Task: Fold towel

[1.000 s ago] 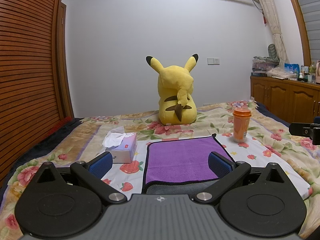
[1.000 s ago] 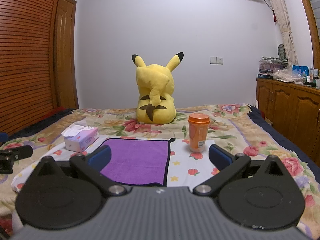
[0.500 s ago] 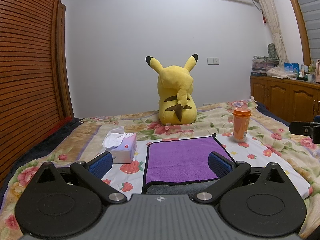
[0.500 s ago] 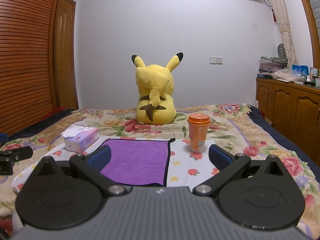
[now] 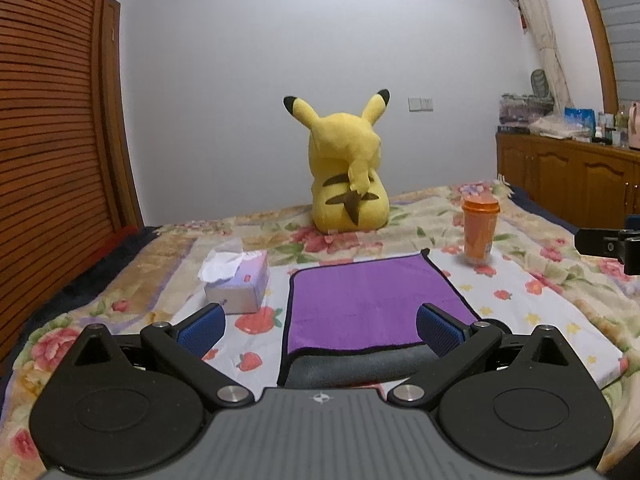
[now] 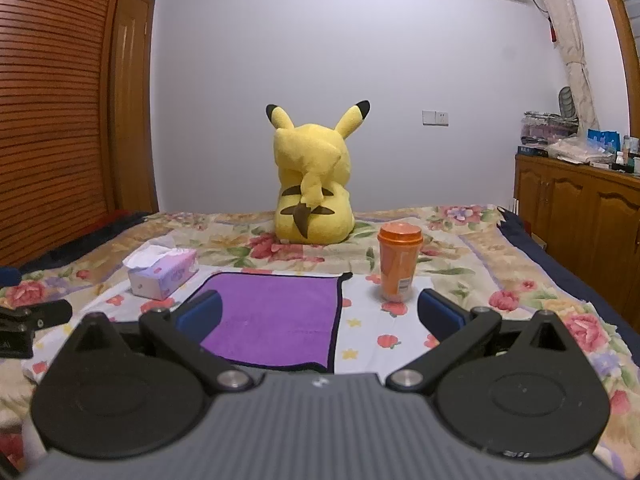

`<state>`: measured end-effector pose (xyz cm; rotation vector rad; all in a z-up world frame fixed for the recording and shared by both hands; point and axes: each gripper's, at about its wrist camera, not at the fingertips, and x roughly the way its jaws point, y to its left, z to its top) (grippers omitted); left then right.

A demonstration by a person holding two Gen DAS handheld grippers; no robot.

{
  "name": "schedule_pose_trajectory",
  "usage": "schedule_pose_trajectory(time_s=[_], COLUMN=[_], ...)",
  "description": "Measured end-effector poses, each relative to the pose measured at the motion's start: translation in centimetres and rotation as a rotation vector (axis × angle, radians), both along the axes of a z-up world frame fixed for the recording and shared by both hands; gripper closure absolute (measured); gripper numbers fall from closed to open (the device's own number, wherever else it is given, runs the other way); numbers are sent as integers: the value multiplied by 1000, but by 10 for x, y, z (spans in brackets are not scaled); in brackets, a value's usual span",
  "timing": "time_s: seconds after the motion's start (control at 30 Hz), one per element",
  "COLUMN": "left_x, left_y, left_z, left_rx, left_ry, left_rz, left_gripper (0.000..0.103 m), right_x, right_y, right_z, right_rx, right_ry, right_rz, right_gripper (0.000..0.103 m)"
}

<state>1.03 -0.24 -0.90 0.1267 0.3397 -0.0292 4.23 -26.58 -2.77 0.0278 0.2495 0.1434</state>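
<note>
Two matte-black hand-held grippers, left point(image 5: 320, 330) and right point(image 6: 319, 316): ribbed grey housing at rear, round black discs either side, silver pivot screws, angled black linkages, ribbed blue finger pads point(image 5: 438, 329) up front.

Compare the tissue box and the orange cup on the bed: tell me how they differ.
The tissue box is a low, pale rectangular block lying flat; the orange cup is a tall cylinder standing upright. The tissue box is open on top with white tissue sticking out; the orange cup is closed by a lid. The tissue box sits left of the purple towel, the orange cup right of it. Both rest on the floral bedspread, touched by neither gripper.
</note>
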Motion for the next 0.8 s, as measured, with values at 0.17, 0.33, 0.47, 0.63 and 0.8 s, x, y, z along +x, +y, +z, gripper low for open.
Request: schedule_pose_trajectory(time_s=[0.17,0.33,0.47,0.63,0.8], left_x=[9,16,26,37,46], left_y=[3,2,4,4,4], left_z=[-4,-7,-12,-17,-22], left_rx=[-2,-5,-12,-5,16], left_ry=[36,64,100,130,150], left_rz=[0,-3,-1,0,-3], left_gripper=[0,0,0,0,0], right_x=[5,9,13,18,28], right_y=[3,4,6,6,8], right_z=[-1,-3,-4,-6,-10], right_rx=[-8,-14,-20,-23,-27], right_ry=[15,32,49,65,92], right_rz=[-4,1,1,6,7], right_gripper=[0,0,0,0,0])
